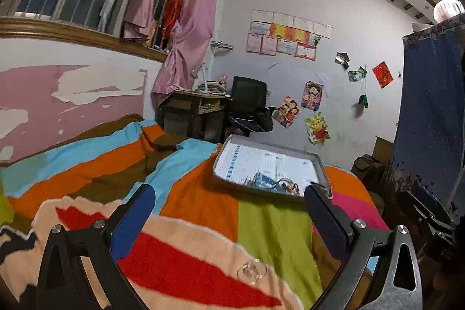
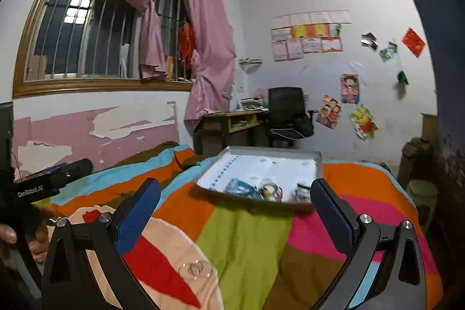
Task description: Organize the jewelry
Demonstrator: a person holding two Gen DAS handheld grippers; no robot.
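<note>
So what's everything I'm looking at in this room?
Tray: one, grey, on the bed's far end, holding small blurred jewelry pieces.
Clear rings: a linked pair, on the blanket near the grippers.
Blanket: one, multicoloured stripes, covering the bed.
Curtain: pink, tied at the barred window.
Chair: one, black, beside a wooden desk.
Posters: several, on the white wall.
Left hand-held gripper: open, empty.
Right hand-held gripper: open, empty.
</note>
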